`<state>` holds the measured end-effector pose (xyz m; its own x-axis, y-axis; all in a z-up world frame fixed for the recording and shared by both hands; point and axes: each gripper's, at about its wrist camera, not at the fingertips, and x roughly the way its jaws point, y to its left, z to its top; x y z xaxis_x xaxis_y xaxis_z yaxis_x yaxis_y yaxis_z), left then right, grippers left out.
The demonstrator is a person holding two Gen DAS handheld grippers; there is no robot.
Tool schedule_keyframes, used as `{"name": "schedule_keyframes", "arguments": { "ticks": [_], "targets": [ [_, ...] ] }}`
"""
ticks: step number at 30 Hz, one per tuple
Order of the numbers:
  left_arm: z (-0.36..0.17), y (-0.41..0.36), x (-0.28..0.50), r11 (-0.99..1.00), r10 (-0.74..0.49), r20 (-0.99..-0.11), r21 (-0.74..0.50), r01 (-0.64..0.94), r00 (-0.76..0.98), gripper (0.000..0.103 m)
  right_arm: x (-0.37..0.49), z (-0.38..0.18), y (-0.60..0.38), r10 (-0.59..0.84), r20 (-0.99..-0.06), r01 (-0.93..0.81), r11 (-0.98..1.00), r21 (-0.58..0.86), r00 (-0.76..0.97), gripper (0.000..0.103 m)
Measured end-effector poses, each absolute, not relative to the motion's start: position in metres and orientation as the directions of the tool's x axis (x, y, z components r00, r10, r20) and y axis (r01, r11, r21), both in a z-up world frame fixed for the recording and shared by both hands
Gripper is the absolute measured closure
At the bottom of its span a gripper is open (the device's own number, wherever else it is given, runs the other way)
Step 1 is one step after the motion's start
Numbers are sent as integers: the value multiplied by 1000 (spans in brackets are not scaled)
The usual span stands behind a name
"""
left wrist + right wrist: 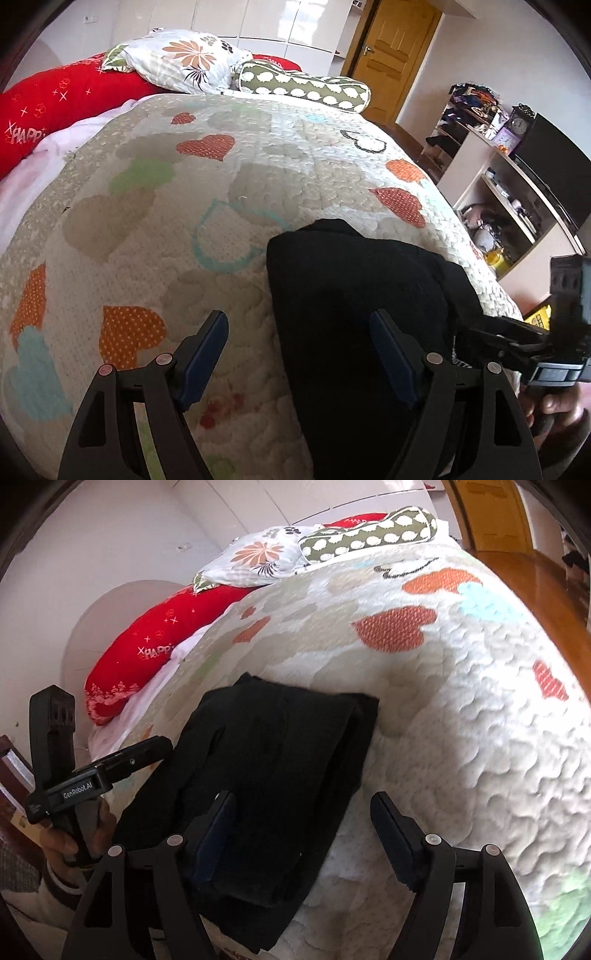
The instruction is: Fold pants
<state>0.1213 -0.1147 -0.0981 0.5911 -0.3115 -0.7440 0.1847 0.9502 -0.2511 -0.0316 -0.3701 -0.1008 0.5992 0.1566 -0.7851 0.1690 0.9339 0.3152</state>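
The quilt (155, 206) with hearts covers the bed. The black pants (273, 768) lie folded on it near the edge, it seems in several layers. The left gripper (299, 354) and the right gripper (303, 834) both stand wide, holding nothing.

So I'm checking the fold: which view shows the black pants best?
The right wrist view: the black folded pants show their stacked layers and far edge. The left wrist view gives a dark mass, cut by a finger.

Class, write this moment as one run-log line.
pants: folded on bed | left gripper: open, empty | right gripper: open, empty
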Motion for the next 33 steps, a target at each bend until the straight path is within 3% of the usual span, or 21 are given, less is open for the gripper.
{"name": "schedule_keyframes", "arguments": {
  "ticks": [7, 14, 17, 18, 20, 21, 23, 26, 33],
  "targets": [
    [-106, -121, 126, 937, -349, -752, -292, 191, 559, 23, -33, -103, -368, 206, -764, 148, 919, 366, 612, 21],
    [-129, -122, 145, 896, -442, -760, -403, 187, 476, 9, -28, -118, -365, 253, -724, 91, 912, 399, 642, 18],
    [-136, -122, 156, 882, -465, -750, -435, 179, 470, 8, -23, -124, -363, 271, -686, 66, 904, 422, 675, 20],
    [-136, -122, 157, 882, -465, -746, -434, 182, 476, 10, -21, -125, -361, 268, -687, 62, 907, 416, 676, 22],
    [-135, -123, 158, 867, -496, -733, -452, 210, 466, 36, -18, -123, -357, 264, -693, 62, 911, 407, 670, 39],
    [-135, -125, 157, 870, -490, -733, -445, 213, 471, 38, -17, -122, -357, 268, -694, 64, 909, 413, 669, 43],
    [-131, -127, 155, 874, -486, -727, -426, 236, 485, 54, -16, -117, -357, 274, -694, 68, 904, 422, 666, 54],
    [-118, -123, 155, 873, -487, -714, -412, 262, 502, 68, -12, -100, -351, 276, -674, 46, 907, 419, 685, 59],
    [-77, -93, 186, 897, -441, -666, -355, 264, 601, 69, 42, -62, -349, 271, -622, -1, 917, 398, 735, 59]
  ]
}}
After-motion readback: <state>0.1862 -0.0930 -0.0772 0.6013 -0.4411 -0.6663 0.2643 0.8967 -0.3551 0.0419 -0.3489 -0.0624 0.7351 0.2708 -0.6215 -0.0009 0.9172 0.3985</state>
